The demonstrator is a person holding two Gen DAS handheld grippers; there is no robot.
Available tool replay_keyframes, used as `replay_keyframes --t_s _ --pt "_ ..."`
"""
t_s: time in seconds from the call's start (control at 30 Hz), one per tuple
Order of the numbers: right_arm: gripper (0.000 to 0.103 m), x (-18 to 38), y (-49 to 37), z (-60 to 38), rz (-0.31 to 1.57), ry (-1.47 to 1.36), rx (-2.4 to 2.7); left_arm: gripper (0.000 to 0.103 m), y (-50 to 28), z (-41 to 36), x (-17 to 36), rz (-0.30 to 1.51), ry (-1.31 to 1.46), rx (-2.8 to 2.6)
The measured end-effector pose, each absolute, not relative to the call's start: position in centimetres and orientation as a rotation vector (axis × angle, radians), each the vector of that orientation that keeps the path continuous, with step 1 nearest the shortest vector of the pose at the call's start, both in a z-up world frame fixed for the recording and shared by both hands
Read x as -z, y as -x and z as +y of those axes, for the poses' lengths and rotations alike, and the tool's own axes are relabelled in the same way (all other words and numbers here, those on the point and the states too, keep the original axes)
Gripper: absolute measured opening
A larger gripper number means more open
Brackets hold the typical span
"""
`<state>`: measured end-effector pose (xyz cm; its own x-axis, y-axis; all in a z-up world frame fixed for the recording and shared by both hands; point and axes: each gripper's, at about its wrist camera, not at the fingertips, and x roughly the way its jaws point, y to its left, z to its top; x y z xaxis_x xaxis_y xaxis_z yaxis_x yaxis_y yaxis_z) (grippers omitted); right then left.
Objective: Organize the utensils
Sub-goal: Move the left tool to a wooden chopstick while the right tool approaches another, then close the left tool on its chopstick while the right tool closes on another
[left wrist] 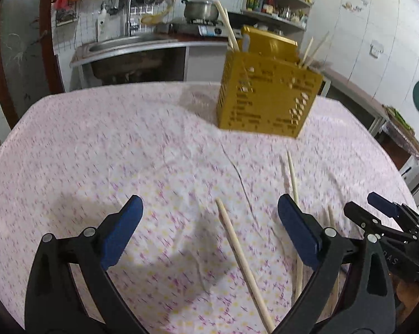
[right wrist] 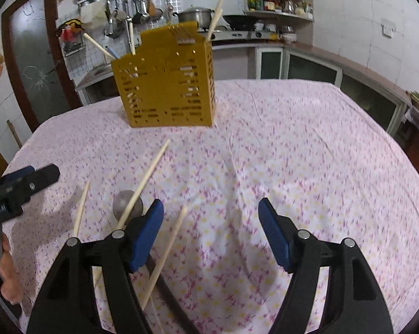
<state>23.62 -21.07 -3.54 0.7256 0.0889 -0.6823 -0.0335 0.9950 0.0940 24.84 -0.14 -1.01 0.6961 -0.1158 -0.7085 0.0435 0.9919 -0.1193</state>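
Note:
A yellow perforated utensil holder (left wrist: 268,97) (right wrist: 165,83) stands on the table with chopsticks sticking out of its top. Several loose wooden chopsticks lie on the cloth. In the left wrist view, one chopstick (left wrist: 243,264) lies below the gap of my open left gripper (left wrist: 209,222), and another chopstick (left wrist: 293,178) runs past its right finger. My right gripper (right wrist: 211,231) is open and holds nothing. A chopstick (right wrist: 167,253) lies just inside its left finger. A metal ladle bowl (right wrist: 127,204) with a dark handle sits under a long chopstick (right wrist: 145,183). Both grippers hover over the cloth.
The table carries a pink flowered cloth (left wrist: 126,144) (right wrist: 307,153). Each view catches the other gripper: the right one (left wrist: 382,208) and the left one (right wrist: 23,183), which has a hand (right wrist: 9,278) below it. Behind are a sink (left wrist: 120,44), a stove with a pot (left wrist: 201,8) and shelves.

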Motion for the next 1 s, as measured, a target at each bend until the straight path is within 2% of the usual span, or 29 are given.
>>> replay_keyframes --t_s 0.23,0.3,0.33,0.37,0.43,0.53,0.6,0.73,1.0 --pt "0.069 5.0 -23.2 -20.0 0.807 -0.066 -0.054 0.092 -25.1 -1.9 2.9 0.881 0.068 0.08" --pt "0.065 5.4 -23.1 -19.7 0.825 -0.058 -0.05 0.081 -25.3 -2.0 3.3 0.904 0.068 0.082" --pt "0.058 5.6 -23.1 -19.6 0.834 -0.058 -0.053 0.071 -25.4 -2.1 3.5 0.919 0.067 0.088" --pt "0.054 5.7 -23.2 -19.6 0.846 -0.059 -0.057 0.062 -25.6 -2.3 3.9 0.94 0.066 0.101" --pt "0.047 6.1 -23.5 -19.6 0.864 -0.07 -0.067 0.057 -25.8 -2.7 4.2 0.957 0.058 0.11" --pt "0.041 6.4 -23.6 -19.4 0.874 -0.065 -0.063 0.055 -25.9 -3.2 4.6 0.966 0.039 0.105" --pt "0.038 6.4 -23.7 -19.4 0.874 -0.067 -0.062 0.046 -26.3 -3.3 5.2 0.997 0.044 0.104" --pt "0.028 6.5 -23.8 -19.5 0.868 -0.077 -0.066 0.046 -26.5 -3.6 5.5 0.991 0.035 0.088" --pt "0.017 6.6 -24.5 -19.9 0.863 -0.113 -0.082 0.046 -26.7 -3.4 5.8 0.969 0.032 0.102"
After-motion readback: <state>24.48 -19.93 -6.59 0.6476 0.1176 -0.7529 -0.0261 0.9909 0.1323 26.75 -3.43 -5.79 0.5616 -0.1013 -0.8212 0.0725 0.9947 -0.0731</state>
